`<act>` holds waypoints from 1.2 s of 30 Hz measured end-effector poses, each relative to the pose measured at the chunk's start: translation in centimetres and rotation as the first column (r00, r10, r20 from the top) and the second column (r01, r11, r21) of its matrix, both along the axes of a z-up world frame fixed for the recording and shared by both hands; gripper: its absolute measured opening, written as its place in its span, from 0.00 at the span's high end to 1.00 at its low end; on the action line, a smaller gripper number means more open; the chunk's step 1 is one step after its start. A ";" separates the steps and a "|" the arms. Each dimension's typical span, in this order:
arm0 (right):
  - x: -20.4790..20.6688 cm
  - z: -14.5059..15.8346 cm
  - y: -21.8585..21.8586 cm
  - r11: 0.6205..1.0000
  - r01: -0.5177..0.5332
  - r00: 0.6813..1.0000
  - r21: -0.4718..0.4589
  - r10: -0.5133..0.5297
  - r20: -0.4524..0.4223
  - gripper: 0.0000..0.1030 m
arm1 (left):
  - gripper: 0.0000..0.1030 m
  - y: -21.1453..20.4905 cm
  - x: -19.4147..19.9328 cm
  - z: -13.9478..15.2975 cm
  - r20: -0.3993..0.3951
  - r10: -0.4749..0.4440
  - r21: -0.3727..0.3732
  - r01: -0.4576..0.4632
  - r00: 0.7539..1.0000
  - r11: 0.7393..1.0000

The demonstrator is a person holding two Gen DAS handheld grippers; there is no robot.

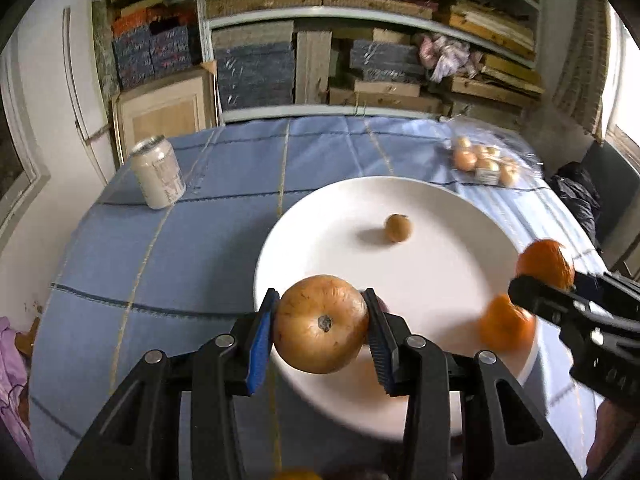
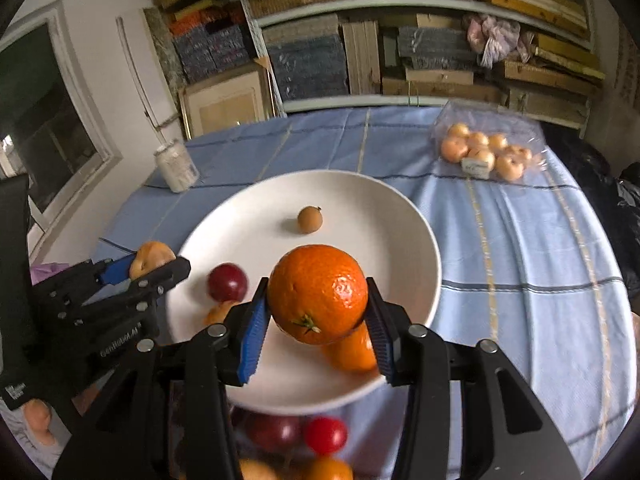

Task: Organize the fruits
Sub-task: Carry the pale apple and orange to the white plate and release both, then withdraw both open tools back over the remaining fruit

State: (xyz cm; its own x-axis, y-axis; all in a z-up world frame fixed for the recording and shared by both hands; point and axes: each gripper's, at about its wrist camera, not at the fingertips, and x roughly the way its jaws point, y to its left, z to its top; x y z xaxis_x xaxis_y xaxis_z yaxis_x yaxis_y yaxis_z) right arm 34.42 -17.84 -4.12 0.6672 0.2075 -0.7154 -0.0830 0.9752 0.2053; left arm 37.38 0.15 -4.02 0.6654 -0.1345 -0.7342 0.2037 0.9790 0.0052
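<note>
Left claw (image 1: 322,330) and right claw (image 2: 318,316) clamped (angled down)

A lived-in home room that doubles as storage. Across the top of both views, pale shelves (image 2: 420,2) are crammed with stacked woven mats and folded textiles. A framed wooden panel (image 1: 164,114) leans against the white wall at upper left. In the centre stands a table under a blue checked tablecloth (image 2: 520,260), with a drink can (image 1: 158,172) and a white plate (image 1: 332,216).
</note>
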 end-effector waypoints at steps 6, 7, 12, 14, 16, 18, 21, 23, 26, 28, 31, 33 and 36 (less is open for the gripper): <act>2.6 -2.5 0.1 1.000 -0.006 0.999 -0.018 0.005 -0.044 0.57 | 0.58 0.3 3.9 -2.2 -0.061 0.016 -0.017 -0.018 0.998 1.000; 2.8 -2.7 0.1 1.000 -0.010 0.999 -0.023 0.008 -0.045 0.57 | 0.58 0.1 4.2 -2.5 -0.067 0.014 -0.014 -0.015 0.998 1.000; 2.8 -2.6 0.5 0.998 -0.017 1.000 -0.057 0.016 -0.021 0.56 | 0.58 -0.1 4.5 -2.7 -0.061 0.010 -0.024 -0.012 0.998 1.000; 2.3 -1.9 0.4 0.999 -0.010 1.000 -0.048 0.010 0.001 0.55 | 0.58 -0.2 4.2 -2.3 -0.046 0.018 0.000 -0.018 0.999 1.000; 1.2 -0.3 -0.2 1.000 0.003 0.999 -0.030 -0.002 0.043 0.55 | 0.57 0.1 3.4 -1.7 -0.039 0.023 -0.001 -0.023 0.999 1.000; -0.2 1.4 -0.7 1.000 0.012 0.996 -0.012 -0.010 0.087 0.55 | 0.57 0.8 2.5 -0.8 -0.033 0.026 -0.008 -0.026 0.999 1.000; -3.4 3.2 -1.5 0.999 0.025 0.989 0.032 -0.029 0.143 0.52 | 0.56 2.4 -0.3 1.3 0.002 0.038 -0.016 -0.038 0.999 0.999; -5.8 3.6 -1.9 0.998 0.039 0.984 0.044 -0.046 0.170 0.48 | 0.47 3.4 -2.4 2.2 0.027 0.054 -0.013 -0.054 0.998 0.998; -10.0 3.0 -2.3 0.997 0.075 0.974 0.033 -0.080 0.211 0.37 | 0.33 5.2 -6.5 2.7 0.085 0.102 0.027 -0.105 0.991 0.994; -12.5 1.8 -2.5 0.995 0.096 0.970 0.037 -0.102 0.220 0.29 | 0.33 6.3 -9.2 2.0 0.097 0.120 0.039 -0.124 0.988 0.991; -15.3 -0.2 -2.9 0.993 0.096 0.969 0.067 -0.109 0.222 0.21 | 0.33 7.5 -12.0 0.3 0.089 0.140 0.039 -0.144 0.986 0.989; -16.3 -1.0 -3.0 0.992 0.107 0.969 0.060 -0.118 0.219 0.19 | 0.33 7.8 -12.7 -0.7 0.076 0.147 0.042 -0.150 0.986 0.988; -17.1 -2.0 -2.8 0.993 0.113 0.972 0.038 -0.119 0.205 0.19 | 0.33 8.1 -13.0 -2.3 0.039 0.147 0.023 -0.148 0.988 0.989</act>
